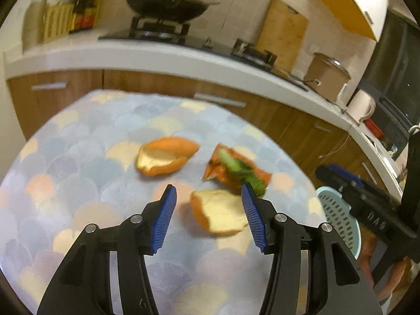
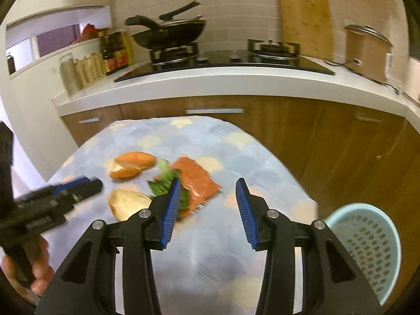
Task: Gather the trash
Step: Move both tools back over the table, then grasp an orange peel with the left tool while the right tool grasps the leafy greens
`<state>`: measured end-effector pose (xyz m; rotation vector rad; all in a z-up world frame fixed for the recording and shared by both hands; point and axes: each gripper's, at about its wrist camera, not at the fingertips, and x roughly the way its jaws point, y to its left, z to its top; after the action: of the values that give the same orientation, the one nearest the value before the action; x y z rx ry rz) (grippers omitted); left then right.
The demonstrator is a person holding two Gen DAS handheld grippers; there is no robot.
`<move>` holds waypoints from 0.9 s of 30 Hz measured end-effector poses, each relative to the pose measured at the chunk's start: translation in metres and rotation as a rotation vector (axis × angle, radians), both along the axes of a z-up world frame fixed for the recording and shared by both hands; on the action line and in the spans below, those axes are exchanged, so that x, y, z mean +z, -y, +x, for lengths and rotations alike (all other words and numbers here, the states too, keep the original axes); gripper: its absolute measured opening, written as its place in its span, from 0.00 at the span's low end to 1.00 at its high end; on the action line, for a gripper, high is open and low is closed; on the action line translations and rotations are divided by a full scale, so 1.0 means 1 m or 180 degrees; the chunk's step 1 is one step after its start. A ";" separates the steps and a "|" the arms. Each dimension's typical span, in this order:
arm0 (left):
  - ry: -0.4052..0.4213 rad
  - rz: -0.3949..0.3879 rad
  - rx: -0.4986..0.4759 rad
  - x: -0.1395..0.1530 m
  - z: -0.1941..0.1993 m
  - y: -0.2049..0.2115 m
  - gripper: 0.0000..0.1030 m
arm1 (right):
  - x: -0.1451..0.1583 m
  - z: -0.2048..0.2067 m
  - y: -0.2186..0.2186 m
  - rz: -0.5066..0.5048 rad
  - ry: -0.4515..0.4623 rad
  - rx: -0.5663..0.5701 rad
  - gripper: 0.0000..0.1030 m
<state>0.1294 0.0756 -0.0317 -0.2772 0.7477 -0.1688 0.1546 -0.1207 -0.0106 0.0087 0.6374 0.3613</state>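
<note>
On the table's scallop-patterned cloth lie two orange peels, one farther off and one nearer. To their right, a green vegetable scrap rests on an orange wrapper. My left gripper is open above the near peel, its pads clear of it. My right gripper is open and empty over the cloth just right of the wrapper. A pale blue perforated basket sits off the table's right edge.
Behind the table runs a white counter with wooden cabinets, a black wok on the stove, a leaning cutting board, a brown cooker and bottles. A hand holds the left gripper.
</note>
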 end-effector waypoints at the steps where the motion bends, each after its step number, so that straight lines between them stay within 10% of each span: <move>1: -0.0044 -0.0016 -0.0007 -0.005 0.002 -0.003 0.48 | -0.001 0.003 -0.005 0.0004 0.0004 0.0024 0.36; 11: -0.0380 -0.0163 -0.0074 -0.046 0.025 0.002 0.46 | -0.032 0.025 -0.026 0.0144 -0.0087 0.0144 0.36; 15: -0.0485 -0.0155 -0.0140 -0.056 0.030 0.010 0.12 | -0.039 0.036 -0.027 0.0197 -0.0232 0.0150 0.36; 27: -0.0402 -0.0111 0.0127 -0.041 0.023 -0.030 0.05 | -0.060 0.053 -0.054 0.0054 -0.0458 0.0222 0.39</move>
<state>0.1526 0.1054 -0.0727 -0.3381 0.8645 -0.1274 0.2076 -0.0664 -0.0710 0.0289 0.7783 0.4360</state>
